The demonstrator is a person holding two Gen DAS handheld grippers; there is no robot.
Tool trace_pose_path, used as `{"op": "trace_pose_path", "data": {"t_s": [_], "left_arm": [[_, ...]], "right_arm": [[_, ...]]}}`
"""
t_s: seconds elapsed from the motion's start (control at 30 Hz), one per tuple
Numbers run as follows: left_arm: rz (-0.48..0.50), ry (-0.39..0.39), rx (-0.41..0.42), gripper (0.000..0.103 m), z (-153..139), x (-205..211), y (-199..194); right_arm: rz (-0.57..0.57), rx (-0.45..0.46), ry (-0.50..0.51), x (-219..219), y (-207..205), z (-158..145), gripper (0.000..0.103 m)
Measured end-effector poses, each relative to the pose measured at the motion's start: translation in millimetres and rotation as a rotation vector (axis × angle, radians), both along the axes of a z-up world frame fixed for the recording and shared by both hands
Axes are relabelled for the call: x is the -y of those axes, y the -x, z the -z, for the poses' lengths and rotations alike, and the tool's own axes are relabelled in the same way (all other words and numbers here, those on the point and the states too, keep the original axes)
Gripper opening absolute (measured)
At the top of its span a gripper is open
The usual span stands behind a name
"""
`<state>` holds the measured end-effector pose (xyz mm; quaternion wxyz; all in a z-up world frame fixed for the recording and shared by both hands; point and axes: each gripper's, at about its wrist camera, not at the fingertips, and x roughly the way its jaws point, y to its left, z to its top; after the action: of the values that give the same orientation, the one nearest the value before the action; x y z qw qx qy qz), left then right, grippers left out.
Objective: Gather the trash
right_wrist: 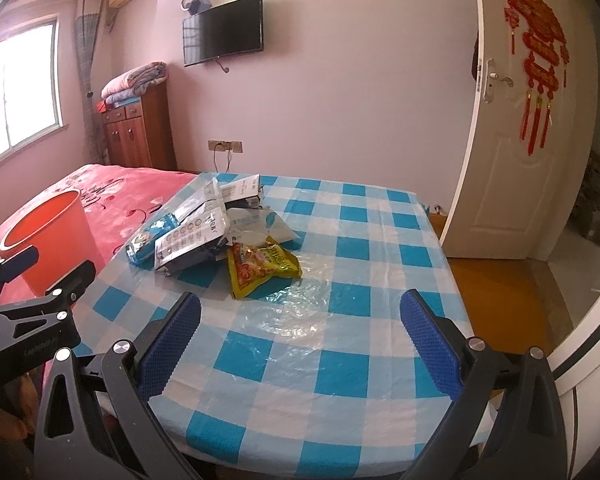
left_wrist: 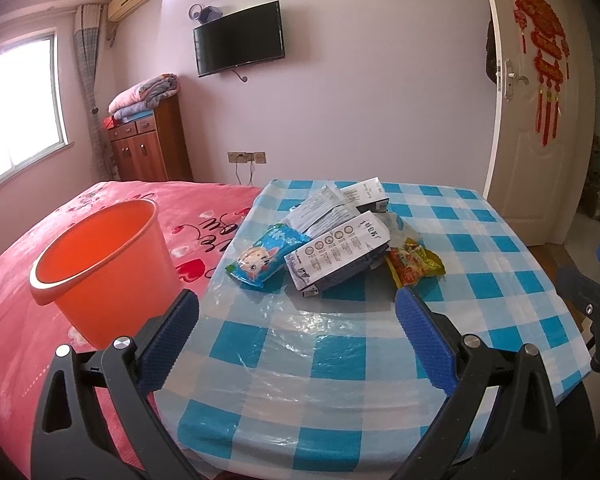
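A heap of empty wrappers lies on the checked table [left_wrist: 340, 344] [right_wrist: 340, 320]: a blue cartoon packet [left_wrist: 266, 256] [right_wrist: 150, 238], a grey-white pouch [left_wrist: 338, 254] [right_wrist: 190, 240], more white pouches [left_wrist: 324, 206] behind, and a yellow-red snack bag [left_wrist: 414, 266] [right_wrist: 262, 266]. An orange bin [left_wrist: 104, 264] [right_wrist: 50, 240] stands on the pink bed, left of the table. My left gripper [left_wrist: 296, 308] is open, hovering short of the heap. My right gripper [right_wrist: 300, 312] is open too, just short of the yellow bag. Neither holds anything.
The pink bedspread [left_wrist: 20, 320] borders the table's left edge. An open white door [right_wrist: 516, 140] stands at right, with orange floor [right_wrist: 496, 300] beside the table. A wooden cabinet [left_wrist: 148, 144] with folded blankets stands against the far wall under a TV [left_wrist: 240, 38].
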<state>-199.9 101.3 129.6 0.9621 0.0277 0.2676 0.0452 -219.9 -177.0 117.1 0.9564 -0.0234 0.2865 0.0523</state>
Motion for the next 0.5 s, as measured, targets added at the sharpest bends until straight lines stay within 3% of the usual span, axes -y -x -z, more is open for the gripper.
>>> {"op": "trace_pose_path", "data": {"t_s": [0.5], "left_arm": [[-0.026,-0.013,-0.048,0.099,16,-2,-14]], "right_arm": [[-0.011,-0.022,-0.034,5,-20,10,0.099]]}}
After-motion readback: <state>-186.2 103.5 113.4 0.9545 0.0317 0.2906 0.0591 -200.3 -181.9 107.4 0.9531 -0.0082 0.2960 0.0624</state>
